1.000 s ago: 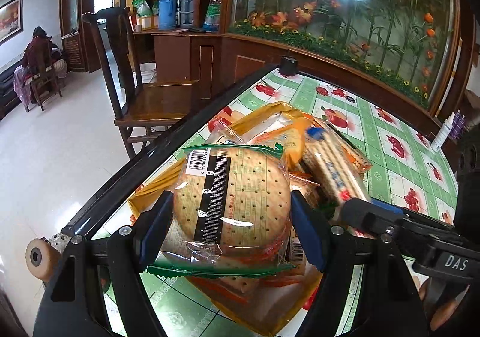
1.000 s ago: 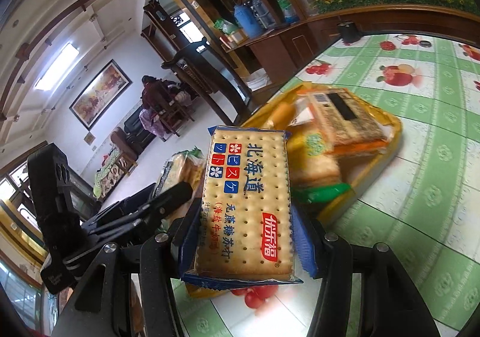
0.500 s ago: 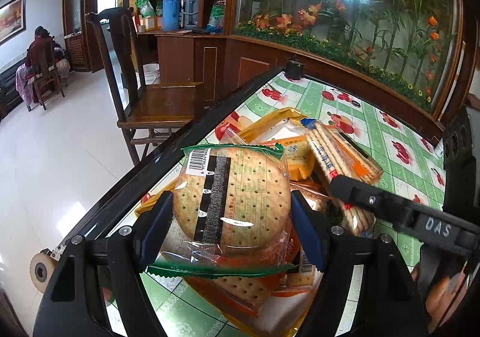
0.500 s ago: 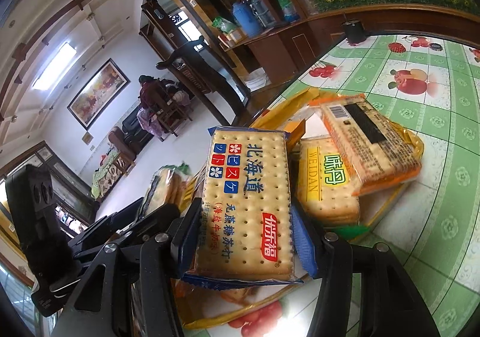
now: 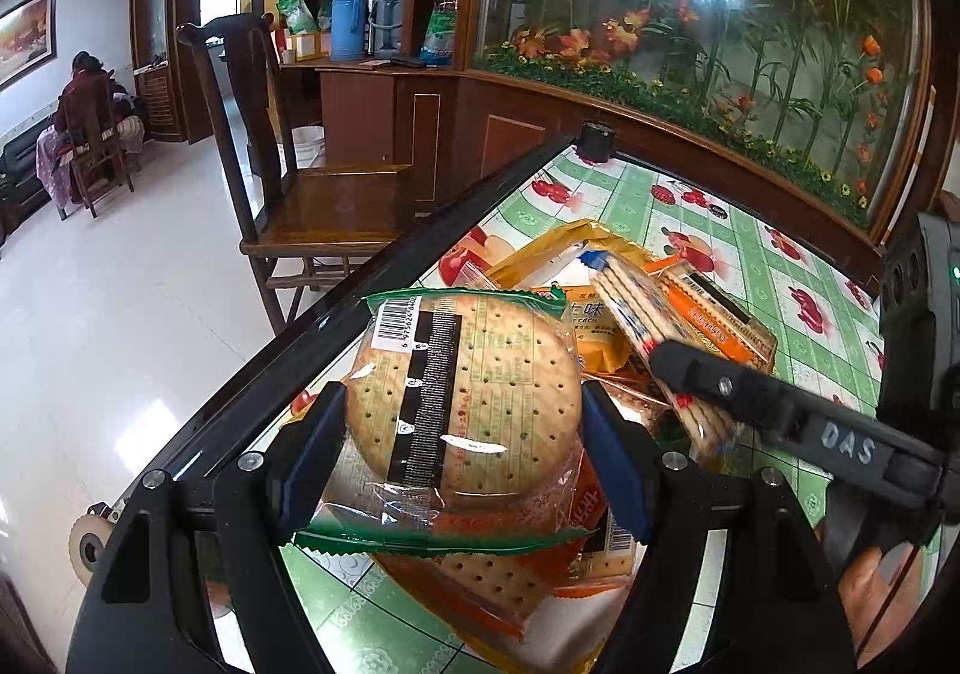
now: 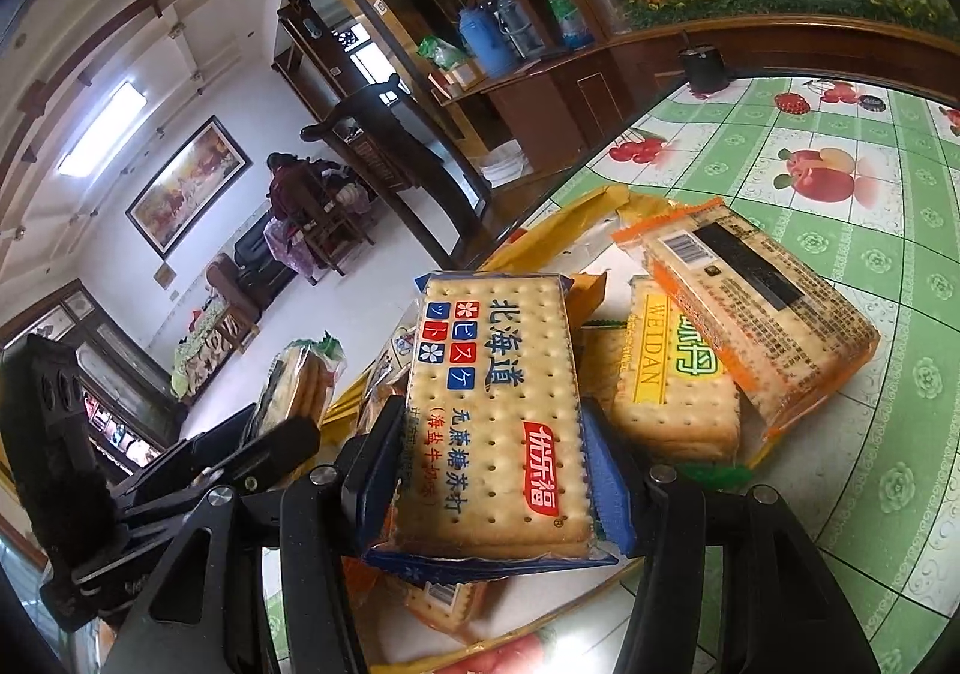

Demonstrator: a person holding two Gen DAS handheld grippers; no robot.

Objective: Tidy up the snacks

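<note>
Your left gripper (image 5: 462, 434) is clamped on the round cracker pack (image 5: 462, 392), blue pads pressed to both sides, barcode at the pack's 11 o'clock. It hangs above the snack pile, w/ an orange-wrapped cracker pack (image 5: 480, 578) right under it at 6 o'clock. Your right gripper (image 6: 489, 470) grips the blue-edged rectangular cracker pack (image 6: 492, 416), printed face toward the cam, long side running 12 to 6. In the left wrist view that right gripper's black finger (image 5: 774, 404) crosses in from 3 o'clock, over the pile. Behind the blue pack, at 2 o'clock in the right wrist view, the yellow WEIDAN pack (image 6: 672, 386) lies in the yellow tray (image 6: 558, 224), and an orange-trimmed pack (image 6: 756, 308) leans on top of it, barcode up. The tray sits near the edge of the surface (image 6: 870, 182), which has a green check cloth w/ fruit prints. A wooden chair (image 5: 300, 182) stands off the surface's edge at 10 o'clock in the left wrist view. A person (image 5: 84, 104) sits far back at 9 o'clock.
</note>
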